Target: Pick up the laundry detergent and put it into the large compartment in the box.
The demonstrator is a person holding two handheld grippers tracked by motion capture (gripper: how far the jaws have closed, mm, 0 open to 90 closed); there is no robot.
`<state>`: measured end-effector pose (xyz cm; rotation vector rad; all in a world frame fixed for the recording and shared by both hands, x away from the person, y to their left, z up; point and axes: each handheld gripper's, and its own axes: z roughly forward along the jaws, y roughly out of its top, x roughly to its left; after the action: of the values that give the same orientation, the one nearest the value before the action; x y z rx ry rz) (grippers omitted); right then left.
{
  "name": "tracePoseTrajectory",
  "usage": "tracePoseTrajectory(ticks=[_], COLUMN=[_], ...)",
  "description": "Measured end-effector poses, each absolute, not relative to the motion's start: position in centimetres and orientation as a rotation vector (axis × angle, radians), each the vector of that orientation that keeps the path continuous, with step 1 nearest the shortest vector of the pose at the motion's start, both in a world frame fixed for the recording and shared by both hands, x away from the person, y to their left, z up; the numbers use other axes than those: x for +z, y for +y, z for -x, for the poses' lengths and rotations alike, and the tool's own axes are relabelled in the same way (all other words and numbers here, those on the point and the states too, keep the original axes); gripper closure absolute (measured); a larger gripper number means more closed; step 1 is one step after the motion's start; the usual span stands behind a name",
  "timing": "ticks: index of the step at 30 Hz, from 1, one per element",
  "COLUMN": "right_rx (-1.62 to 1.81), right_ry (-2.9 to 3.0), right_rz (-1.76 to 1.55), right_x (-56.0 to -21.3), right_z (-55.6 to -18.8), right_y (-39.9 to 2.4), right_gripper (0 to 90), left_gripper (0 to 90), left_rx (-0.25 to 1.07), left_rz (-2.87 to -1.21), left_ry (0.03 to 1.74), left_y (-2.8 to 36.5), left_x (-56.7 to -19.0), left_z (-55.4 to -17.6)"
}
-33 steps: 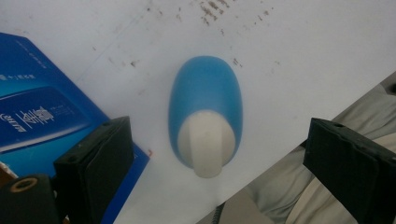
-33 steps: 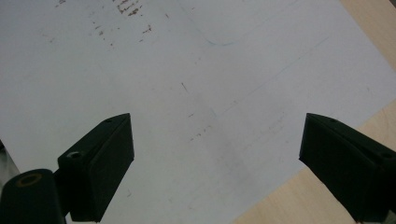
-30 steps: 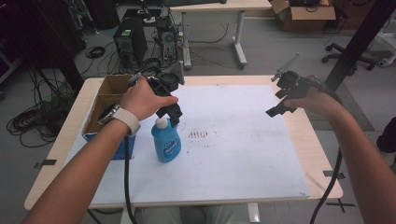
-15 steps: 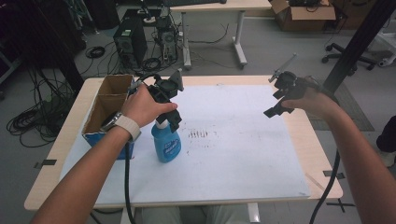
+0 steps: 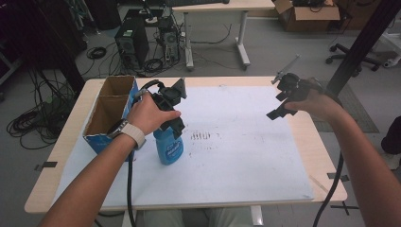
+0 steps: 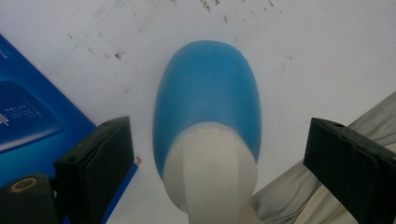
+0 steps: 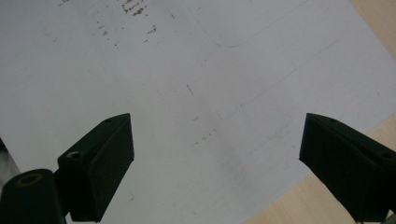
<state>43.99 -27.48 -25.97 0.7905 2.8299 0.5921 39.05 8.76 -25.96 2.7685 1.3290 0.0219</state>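
A blue spray bottle [image 5: 169, 147] with a white neck stands upright on the white sheet [image 5: 236, 156], left of centre. My left gripper [image 5: 173, 125] points down over its top. In the left gripper view the white neck [image 6: 210, 172] rises between the two black jaws of that gripper [image 6: 219, 140], with a gap on each side and neither pad touching, so it is open. My right gripper [image 5: 280, 106] hovers above the right part of the sheet, also open. In the right gripper view nothing but the sheet [image 7: 196, 84] lies between its jaws [image 7: 217, 140].
An open blue cardboard box [image 5: 97, 141] with two compartments stands on the table's left side, close to the bottle; its blue wall [image 6: 28, 116] shows beside the left jaw. Dark smudges [image 5: 201, 136] mark the sheet's middle. The wooden table edge [image 5: 326, 156] runs along the right.
My left gripper has sunk a little over the bottle's top, and the neck now stands between its jaws. The right gripper has stayed where it was.
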Motion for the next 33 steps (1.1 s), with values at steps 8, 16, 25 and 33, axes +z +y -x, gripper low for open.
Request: tracePoseTrajectory(ticks=[8, 16, 25, 33], right_rx=[0.592, 0.594, 0.593, 0.592], right_ry=[2.835, 2.836, 2.838, 2.835], right_rz=[-0.790, -0.791, -0.790, -0.790], right_x=[-26.1, -26.1, -26.1, -26.0], right_z=[-44.0, -44.0, -44.0, -44.0], right_y=[-27.4, -27.4, -27.4, -27.5], right_gripper=[10.0, 10.0, 10.0, 10.0], left_gripper=[8.7, 8.8, 9.6, 13.6], left_rx=[0.014, 0.009, 0.002, -0.006], left_rz=[-2.782, -2.779, -2.779, -2.785], left_ry=[1.331, 1.333, 1.332, 1.330], left_y=[8.7, 8.6, 8.7, 8.6], left_x=[-26.8, -27.5, -27.9, -28.2], left_z=[-39.1, -39.1, -39.2, -39.3])
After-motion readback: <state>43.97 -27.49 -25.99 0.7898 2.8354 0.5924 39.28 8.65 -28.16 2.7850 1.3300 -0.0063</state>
